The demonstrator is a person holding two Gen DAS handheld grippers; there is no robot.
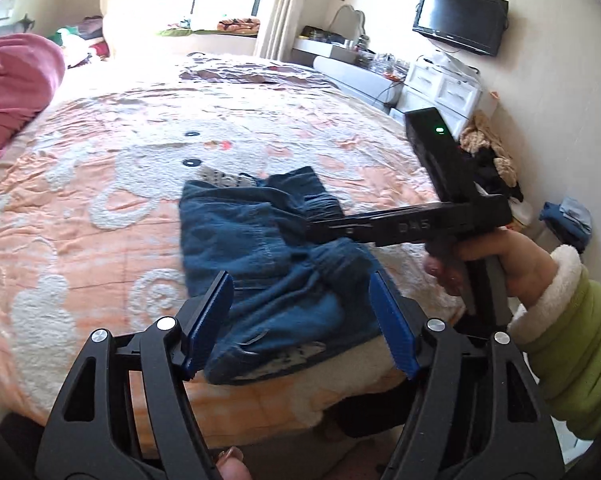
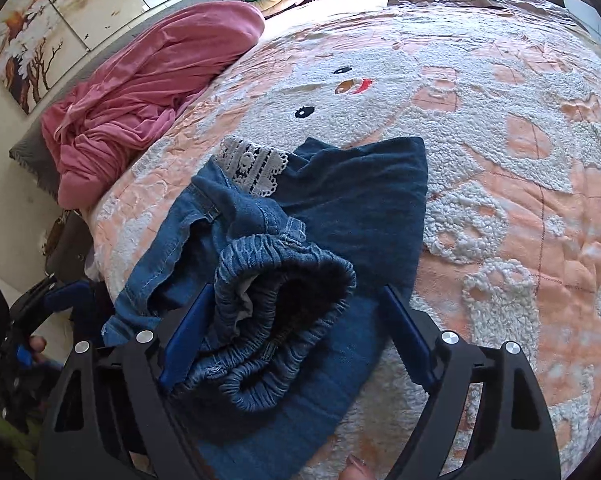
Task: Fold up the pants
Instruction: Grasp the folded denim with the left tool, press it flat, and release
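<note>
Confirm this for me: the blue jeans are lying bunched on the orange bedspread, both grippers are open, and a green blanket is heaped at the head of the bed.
One thing is wrong: the heaped blanket is pink, not green, as the right wrist view shows. The rest stands: the blue jeans lie bunched on the orange bedspread, and the left gripper and right gripper are both open.

Soft blue denim pants (image 2: pixel 340 200) with white lace trim lie on a nubbly fleece bedspread (image 2: pixel 500 160)
</note>
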